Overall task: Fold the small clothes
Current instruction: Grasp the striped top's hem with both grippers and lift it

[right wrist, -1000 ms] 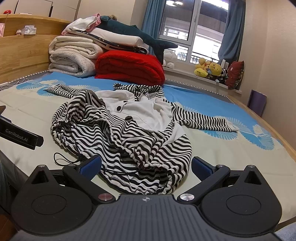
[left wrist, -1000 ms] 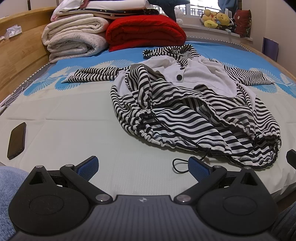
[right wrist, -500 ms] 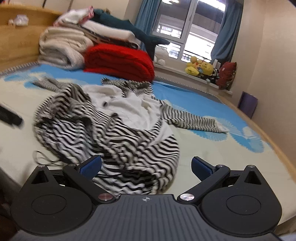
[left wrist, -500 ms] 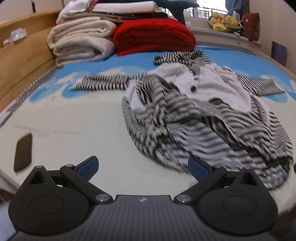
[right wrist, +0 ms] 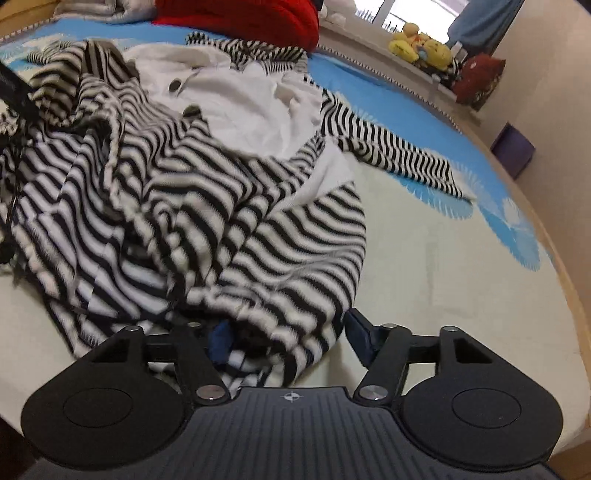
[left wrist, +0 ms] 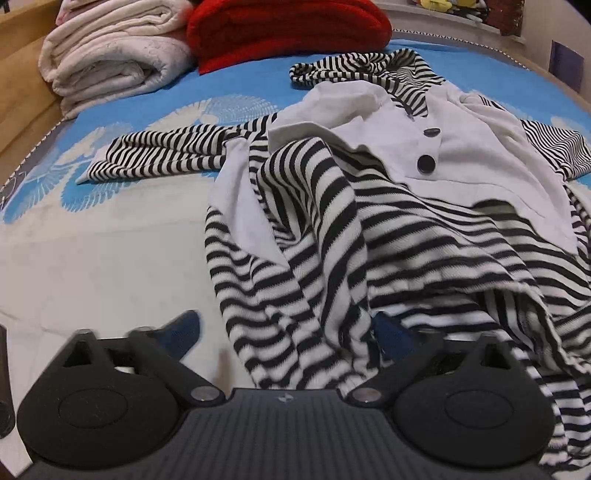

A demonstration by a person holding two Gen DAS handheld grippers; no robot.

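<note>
A crumpled black-and-white striped garment [left wrist: 369,229] with a white buttoned front lies on the bed; it also shows in the right wrist view [right wrist: 192,192]. My left gripper [left wrist: 288,332] is open, its blue pads on either side of the garment's near left hem, which lies between the jaws. My right gripper [right wrist: 288,336] is open around the near right hem; striped cloth bunches between its jaws and partly hides the left pad. One sleeve [left wrist: 159,158] lies out to the left, the other sleeve [right wrist: 399,155] to the right.
Folded white blankets [left wrist: 107,62] and a red quilt [left wrist: 288,29] are stacked at the bed's head. Plush toys [right wrist: 421,48] sit on the window ledge. A wooden bed frame [right wrist: 565,280] runs along the right edge. A dark phone [left wrist: 3,354] lies at far left.
Both grippers have moved forward and down onto the garment's near hem. The cloth now sits between each pair of jaws, which are still open.
</note>
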